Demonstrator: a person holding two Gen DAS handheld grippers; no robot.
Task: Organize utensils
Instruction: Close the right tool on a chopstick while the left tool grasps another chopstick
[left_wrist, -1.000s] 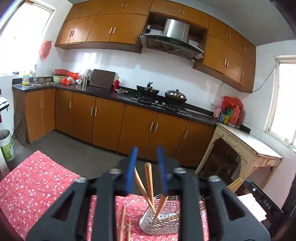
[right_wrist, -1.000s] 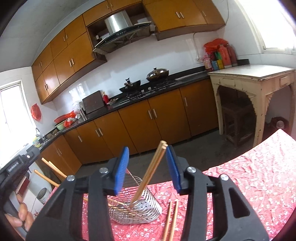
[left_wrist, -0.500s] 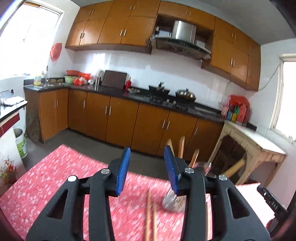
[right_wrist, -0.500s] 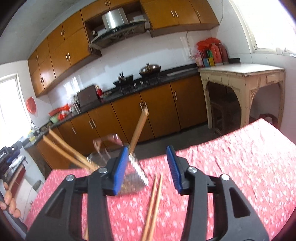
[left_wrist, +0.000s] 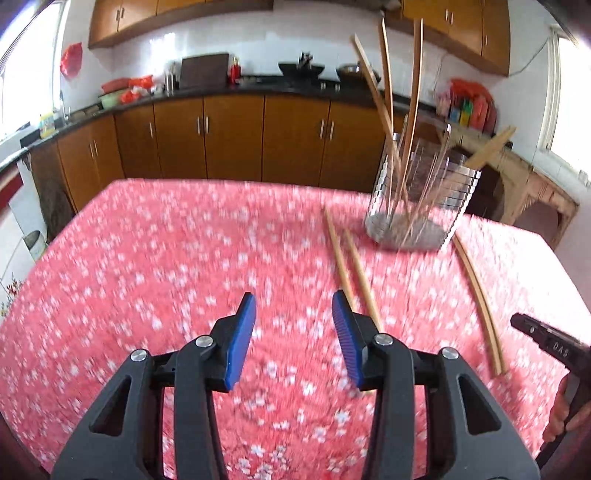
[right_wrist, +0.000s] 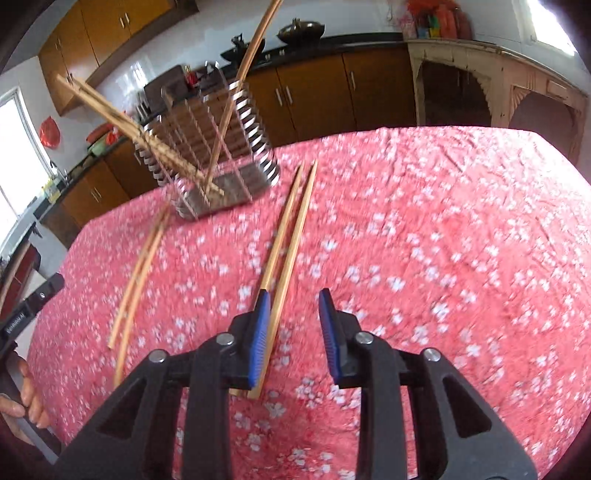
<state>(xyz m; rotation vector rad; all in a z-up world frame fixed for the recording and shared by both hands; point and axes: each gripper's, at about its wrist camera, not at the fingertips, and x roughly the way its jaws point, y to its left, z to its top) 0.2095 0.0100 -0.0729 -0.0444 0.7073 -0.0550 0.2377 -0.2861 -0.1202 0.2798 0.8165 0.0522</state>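
Both grippers are open and hold nothing. The left gripper (left_wrist: 293, 334) hangs over the red tablecloth with small white flowers (left_wrist: 166, 258), its blue pads wide apart. The right gripper (right_wrist: 293, 332) is the same, over the same cloth.

The things to organize are thin, long wooden chopsticks. One pair of light wooden chopsticks (right_wrist: 290, 236) lies flat on the cloth straight ahead of the right gripper; its near end passes just beside, maybe under, the left blue pad of that gripper. In the left view this same pair (left_wrist: 349, 260) lies ahead and a little to the right of the left gripper. A second pair of chopsticks (right_wrist: 138, 278) lies ahead and well to the left of the right gripper. Ahead of both grippers stands the silver wire utensil holder (right_wrist: 218, 147), with several chopsticks already leaning inside it.

I judge the chopsticks are very light, stiff and smooth, so they can roll or slip between the pads. They lie flat, so the pads must come down almost to the cloth. It seems best to take the pair near its middle, across its length, and close firmly on both sticks together. The holder also looks light and may tip if a stick pushes its rim.
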